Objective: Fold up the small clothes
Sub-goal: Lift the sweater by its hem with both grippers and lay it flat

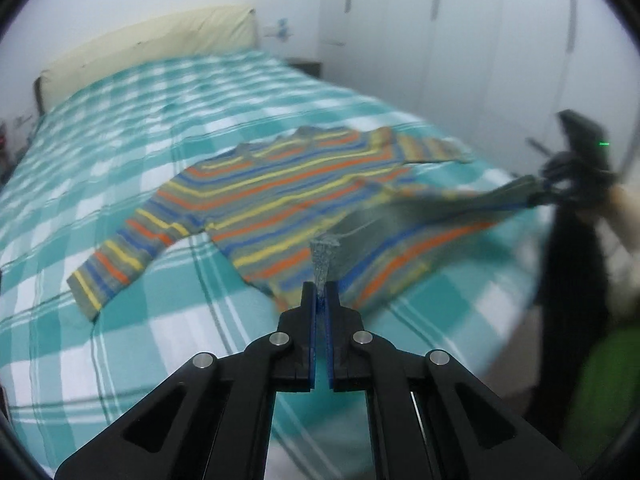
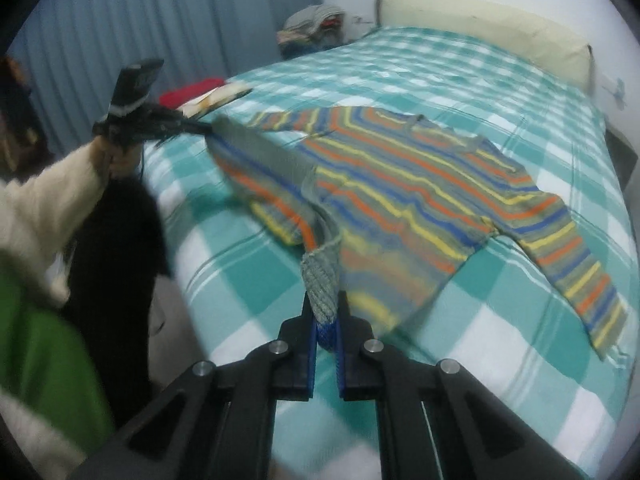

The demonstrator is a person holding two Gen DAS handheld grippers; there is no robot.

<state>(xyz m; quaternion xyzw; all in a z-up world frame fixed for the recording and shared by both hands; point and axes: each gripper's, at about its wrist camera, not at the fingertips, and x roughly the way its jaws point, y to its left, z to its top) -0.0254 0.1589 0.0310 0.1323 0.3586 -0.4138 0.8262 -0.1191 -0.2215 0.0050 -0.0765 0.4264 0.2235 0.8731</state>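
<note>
two claws, left claw (image 1: 321,294) and right claw (image 2: 325,312) (both clamped), one striped sweater (image 1: 280,196)

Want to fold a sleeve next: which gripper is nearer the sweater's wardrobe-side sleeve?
Right. The right gripper, jaws shut on the hem, is close beside that sleeve; the left gripper grips the hem's far corner, across the sweater.

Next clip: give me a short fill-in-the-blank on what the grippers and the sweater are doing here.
1. Both grippers are shut on the striped sweater's ____ edge.
2. The sweater lies on a teal ____ bedspread.
3. The left gripper and right gripper each pinch ____-coloured ribbing.

Missing words: bottom (hem); checked; grey
</note>
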